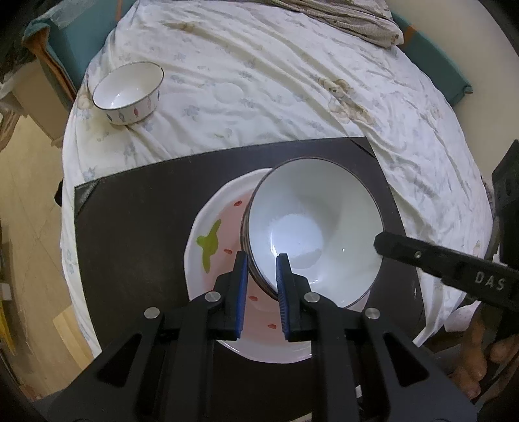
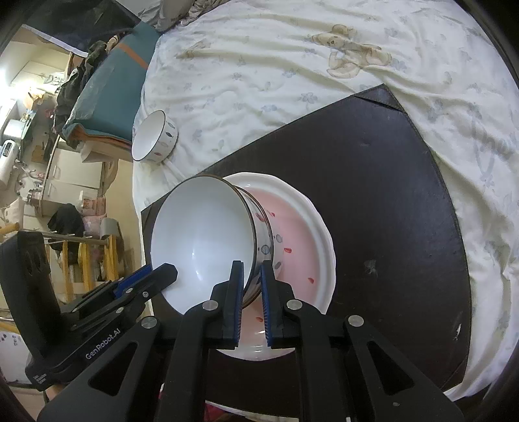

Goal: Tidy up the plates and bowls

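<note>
A large white bowl (image 1: 311,227) with a dark rim sits tilted on a white plate (image 1: 211,233) with a pink centre and green and red marks, on a dark mat (image 1: 129,227). My left gripper (image 1: 262,259) is shut on the bowl's near rim. My right gripper (image 2: 251,267) is shut on the opposite rim of the same bowl (image 2: 201,240), above the plate (image 2: 308,233). A second, smaller bowl (image 1: 128,92) with a patterned outside stands on the bedsheet at the far left; it also shows in the right wrist view (image 2: 155,136).
The mat (image 2: 389,194) lies on a bed with a cream flowered sheet (image 1: 275,81). A folded blanket (image 1: 350,19) lies at the far end. The bed's left edge drops to a wooden floor (image 1: 29,243). Cluttered furniture (image 2: 39,136) stands beyond.
</note>
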Motion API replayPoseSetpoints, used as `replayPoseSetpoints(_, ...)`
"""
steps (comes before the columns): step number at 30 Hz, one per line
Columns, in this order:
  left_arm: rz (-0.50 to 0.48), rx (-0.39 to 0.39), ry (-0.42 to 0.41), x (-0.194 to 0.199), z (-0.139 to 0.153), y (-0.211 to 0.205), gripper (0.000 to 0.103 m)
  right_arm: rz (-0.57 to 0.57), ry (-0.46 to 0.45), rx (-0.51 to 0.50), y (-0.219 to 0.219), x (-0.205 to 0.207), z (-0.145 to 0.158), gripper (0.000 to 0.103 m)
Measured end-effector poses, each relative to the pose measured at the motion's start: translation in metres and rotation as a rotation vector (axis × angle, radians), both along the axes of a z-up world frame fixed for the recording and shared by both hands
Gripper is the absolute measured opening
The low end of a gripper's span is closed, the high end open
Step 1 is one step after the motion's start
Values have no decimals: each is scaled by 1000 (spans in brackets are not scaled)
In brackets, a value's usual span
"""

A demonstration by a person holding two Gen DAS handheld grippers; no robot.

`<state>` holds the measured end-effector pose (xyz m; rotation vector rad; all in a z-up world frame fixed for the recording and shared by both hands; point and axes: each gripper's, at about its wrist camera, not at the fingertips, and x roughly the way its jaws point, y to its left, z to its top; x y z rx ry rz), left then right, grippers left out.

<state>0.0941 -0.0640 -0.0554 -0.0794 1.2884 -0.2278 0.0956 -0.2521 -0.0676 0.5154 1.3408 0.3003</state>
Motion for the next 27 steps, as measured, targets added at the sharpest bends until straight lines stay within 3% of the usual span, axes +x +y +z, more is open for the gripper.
replayPoseSetpoints(4, 13, 12, -9, 0, 5, 4, 19, 8, -31, -15, 2, 0, 8, 15)
replayPoseSetpoints(6, 22, 36, -24, 0, 9, 6, 35, 10, -52, -38, 3, -1, 13, 15)
replayPoseSetpoints(11, 2, 32, -74, 0, 20, 6, 62, 10, -88, -25, 3, 2, 20, 15)
replayPoseSetpoints(15, 8, 67, -102, 11, 28, 10, 65, 1, -107, -9, 2, 7, 22, 15)
replayPoseSetpoints(22, 82, 60, -113, 51, 36, 37, 65, -18, -116, -8, 4, 19, 20, 18)
replayPoseSetpoints(23, 97, 65, -117, 56, 35, 42, 65, -22, -113, -11, 4, 21, 19, 21)
replayPoseSetpoints(24, 117, 79, -127, 63, 35, 49, 65, -28, -108, -14, 4, 23, 17, 30)
replayPoseSetpoints(25, 129, 94, -142, 67, 35, 53, 65, -34, -108, -14, 3, 25, 17, 52)
replayPoseSetpoints(27, 136, 160, -222, 75, 36, 64, 65, -51, -128, -17, 2, 27, 18, 78)
